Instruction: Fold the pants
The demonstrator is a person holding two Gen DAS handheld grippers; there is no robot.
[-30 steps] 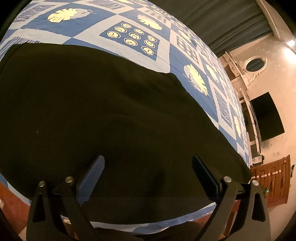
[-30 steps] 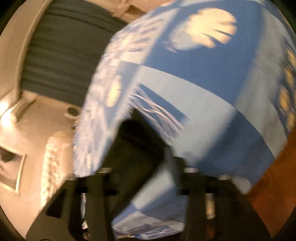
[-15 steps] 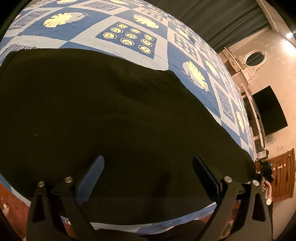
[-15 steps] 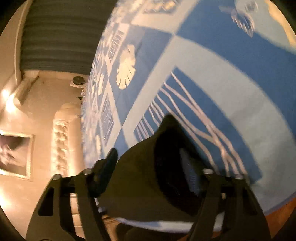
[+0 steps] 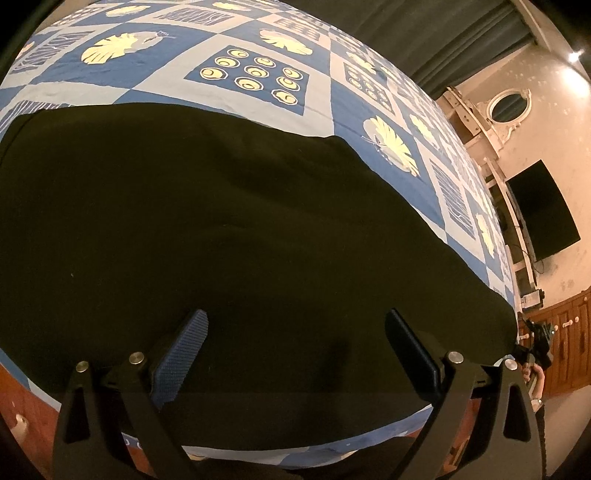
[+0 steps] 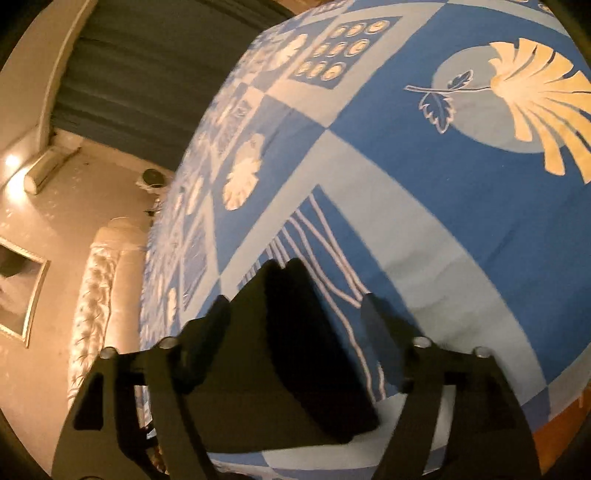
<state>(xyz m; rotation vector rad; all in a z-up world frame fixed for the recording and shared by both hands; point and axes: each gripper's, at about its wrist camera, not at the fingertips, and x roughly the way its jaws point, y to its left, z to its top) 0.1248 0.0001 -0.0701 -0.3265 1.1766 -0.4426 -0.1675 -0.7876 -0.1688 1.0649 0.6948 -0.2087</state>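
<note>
Black pants [image 5: 229, 236] lie spread flat on a blue patterned bedspread [image 5: 258, 74]. My left gripper [image 5: 295, 332] hovers just over the near part of the cloth, open, with nothing pinched between its blue pads [image 5: 184, 347]. In the right wrist view, a folded end of the pants [image 6: 291, 332] lies on the bedspread [image 6: 461, 184] between the fingers of my right gripper [image 6: 295, 317]. Its jaws are opening: the left finger is close against the cloth and the right finger [image 6: 376, 321] stands apart from it.
The bed's near edge runs just below both grippers, with wood-coloured floor [image 6: 569, 417] beyond. Dark curtains [image 5: 424, 33], a wall screen [image 5: 543, 210] and wooden cabinets [image 5: 569, 350] stand past the bed. A tufted headboard [image 6: 96, 302] is at the left. A person's hand [image 5: 535, 380] shows by the pants' right end.
My right gripper has swung across the bed and its jaws now stand wider around the pants' end than half a second ago. The left gripper has stayed open over the cloth.
</note>
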